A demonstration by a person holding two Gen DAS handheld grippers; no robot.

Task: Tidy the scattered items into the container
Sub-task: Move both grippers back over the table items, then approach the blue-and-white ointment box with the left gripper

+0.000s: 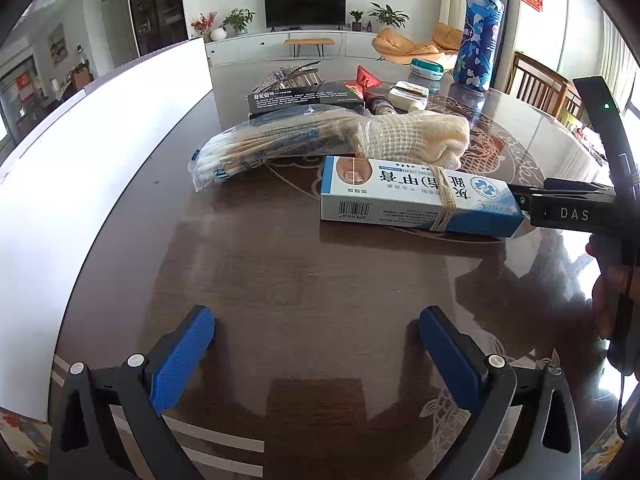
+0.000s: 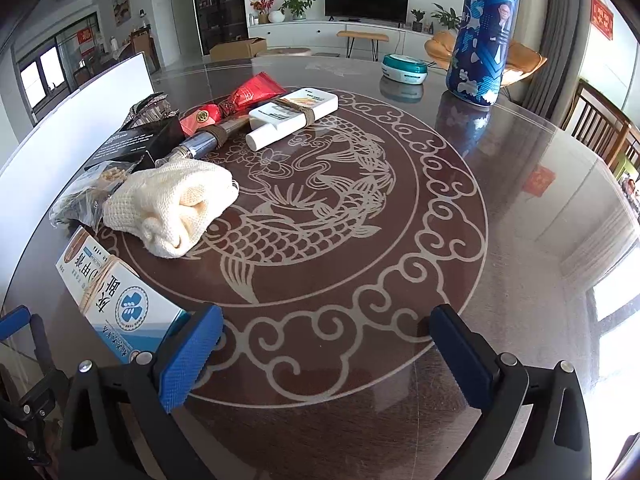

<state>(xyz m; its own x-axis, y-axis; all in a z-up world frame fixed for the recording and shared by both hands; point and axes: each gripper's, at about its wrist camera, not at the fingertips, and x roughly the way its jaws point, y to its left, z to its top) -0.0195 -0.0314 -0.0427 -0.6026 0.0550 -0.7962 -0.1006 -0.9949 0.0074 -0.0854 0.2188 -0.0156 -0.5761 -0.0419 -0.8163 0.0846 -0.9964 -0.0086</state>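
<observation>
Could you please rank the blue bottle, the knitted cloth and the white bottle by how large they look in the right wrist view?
1. Knitted cloth, though it lies nearest the camera
2. Blue bottle
3. White bottle

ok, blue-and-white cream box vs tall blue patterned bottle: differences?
The blue-and-white cream box lies flat, near both cameras; the tall blue patterned bottle stands upright at the far edge. The box is rectangular with string tied around it; the bottle is round, unbound. Both rest on the table.

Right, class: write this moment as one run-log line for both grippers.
left gripper: open, empty, over dark wooden table | right gripper: open, beside blue-and-white string-tied cream box | box: not gripped
</observation>
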